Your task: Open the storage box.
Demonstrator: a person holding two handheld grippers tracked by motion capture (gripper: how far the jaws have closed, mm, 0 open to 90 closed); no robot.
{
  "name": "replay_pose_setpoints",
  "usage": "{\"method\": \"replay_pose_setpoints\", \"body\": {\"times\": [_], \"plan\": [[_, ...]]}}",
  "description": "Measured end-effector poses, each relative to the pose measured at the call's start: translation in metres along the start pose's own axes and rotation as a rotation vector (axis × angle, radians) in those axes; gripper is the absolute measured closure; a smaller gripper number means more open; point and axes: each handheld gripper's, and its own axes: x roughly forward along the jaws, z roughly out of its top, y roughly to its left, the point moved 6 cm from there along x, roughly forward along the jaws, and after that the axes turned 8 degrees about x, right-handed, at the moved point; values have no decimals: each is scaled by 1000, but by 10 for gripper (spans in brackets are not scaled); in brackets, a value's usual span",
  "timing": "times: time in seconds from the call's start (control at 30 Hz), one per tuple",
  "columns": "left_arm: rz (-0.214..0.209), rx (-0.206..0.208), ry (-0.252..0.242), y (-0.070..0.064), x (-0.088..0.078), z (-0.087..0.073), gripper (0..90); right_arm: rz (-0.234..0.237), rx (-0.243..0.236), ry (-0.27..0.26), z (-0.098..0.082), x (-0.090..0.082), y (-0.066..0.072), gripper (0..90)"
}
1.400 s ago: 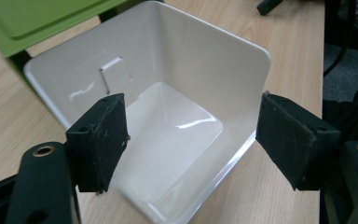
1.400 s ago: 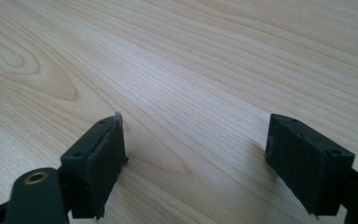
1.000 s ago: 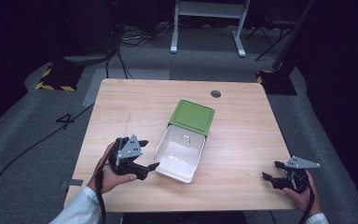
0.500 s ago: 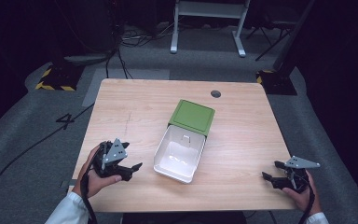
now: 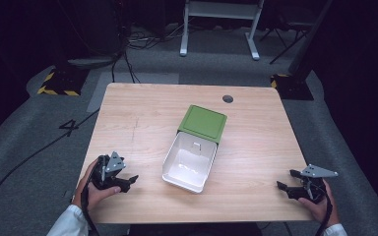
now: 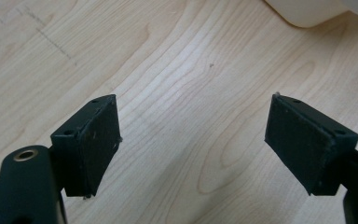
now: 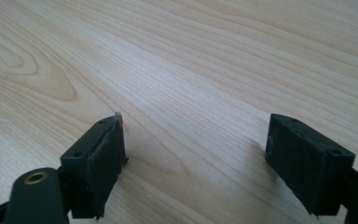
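White and green, the box [image 5: 195,147] sits in the middle of the high view on the wooden table [image 5: 138,118]. Its white tub is open and looks empty. Its green lid [image 5: 203,122] is flipped back and lies flat toward the top of the frame. The long way of the box runs from the lower middle up and a little to the right.

In the lower left of the high view, the left gripper [image 5: 127,181] has its jaws wide apart with nothing between them. The box lies to its right and a bit higher in the frame. The right gripper [image 5: 285,188] is in the lower right, also with jaws wide apart and empty. The box lies to its left and higher up.

I think the left gripper is the nearer one, so it looks best placed to reach the box.

In the left gripper view, the box is cut off at the top right edge, with a small white corner [image 6: 307,11] peeking in. A little raised part on the tub's far wall is too small to make out.
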Motion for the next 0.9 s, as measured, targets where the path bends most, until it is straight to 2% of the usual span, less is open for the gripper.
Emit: {"method": "replay_pose_setpoints", "body": {"times": [0.13,0.17,0.27,0.33,0.37,0.4,0.47,0.5,0.67,0.9], "plan": [[5,-27,18,4,4,-12,179,0,0,0,0,0,0,199],[0,-46,25,5,6,-17,180,0,0,0,0,0,0,198],[-2,-67,22,7,7,-22,174,0,-1,0,0,0,0,198],[-7,-97,48,8,12,-30,176,0,-1,0,0,0,0,199],[-10,-101,43,9,13,-32,177,0,-1,0,0,0,0,199],[-24,-125,34,9,13,-34,176,0,-1,0,0,0,0,199],[-21,-126,22,9,13,-35,177,0,-1,0,0,0,0,199],[-23,-137,1,8,13,-36,174,0,-1,0,0,0,0,199],[-2,-134,6,8,13,-37,162,-1,-1,-1,0,0,0,197],[-2,-134,6,8,13,-37,162,-1,-1,-1,0,0,0,197]]}}
